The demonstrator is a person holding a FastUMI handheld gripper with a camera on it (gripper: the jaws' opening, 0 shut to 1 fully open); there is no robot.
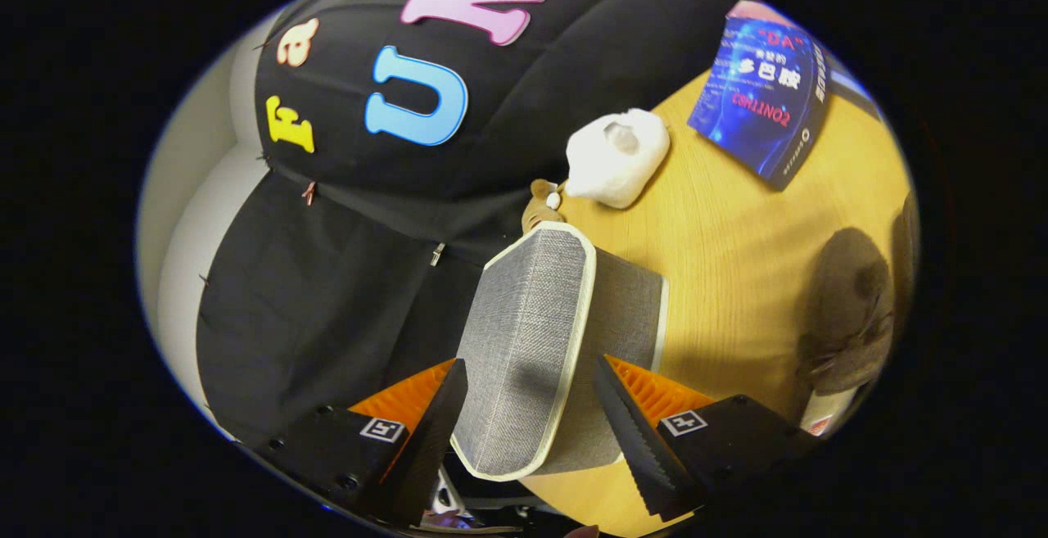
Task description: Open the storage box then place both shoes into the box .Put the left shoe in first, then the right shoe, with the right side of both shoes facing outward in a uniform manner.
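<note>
1. We see the storage box (pixel 532 341), grey fabric with pale piping, standing on the wooden tabletop (pixel 737 251) at its edge against the black cloth wall. Its lid (pixel 524 350) is tilted up toward us, and the box wall shows behind it on the right. We cannot tell what is inside, since the lid hides the opening.
2. Our gripper (pixel 532 415) has its fingers (pixel 434 431) spread wide apart, one on each side of the lid's lower part. Whether either finger touches the lid we cannot tell; they do not press together on it.
3. Beyond the box, a small brown toy (pixel 540 202) sits at the tabletop's edge, just beside a white fluffy thing (pixel 614 157).
4. Further right, near the far corner, a blue book (pixel 761 100) lies flat.
5. At the right edge of the tabletop lies a dark brown shoe (pixel 847 317), well apart from the fingers and the box.
</note>
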